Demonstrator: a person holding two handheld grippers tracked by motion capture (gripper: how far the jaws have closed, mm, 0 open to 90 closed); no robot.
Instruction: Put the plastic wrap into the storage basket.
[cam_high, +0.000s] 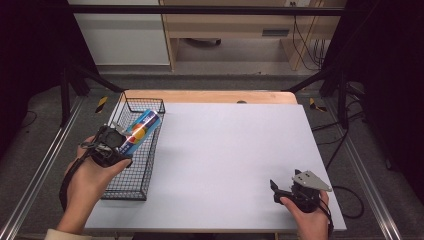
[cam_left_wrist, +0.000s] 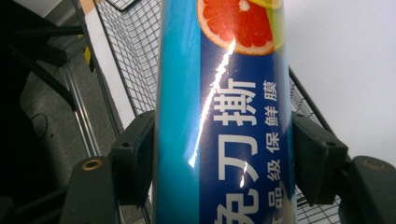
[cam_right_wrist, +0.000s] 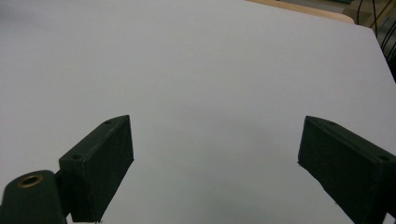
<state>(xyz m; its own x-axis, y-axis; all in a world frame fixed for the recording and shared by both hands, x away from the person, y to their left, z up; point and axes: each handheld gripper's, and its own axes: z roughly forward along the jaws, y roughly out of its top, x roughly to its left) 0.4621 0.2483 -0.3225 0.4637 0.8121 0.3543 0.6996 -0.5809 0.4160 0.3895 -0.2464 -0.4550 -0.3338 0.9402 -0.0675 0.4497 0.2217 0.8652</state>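
My left hand (cam_high: 92, 172) and the left gripper (cam_high: 116, 141) cover the near end of the blue box (cam_high: 141, 130) in the high view. In the left gripper view both ends of the box (cam_left_wrist: 224, 112) run off frame, so its print is cut mid-character. My 2 forearms leave the bottom edge. Small text on the box is unreadable from above. The wire basket (cam_high: 131, 187) floor beneath my hand is hidden.
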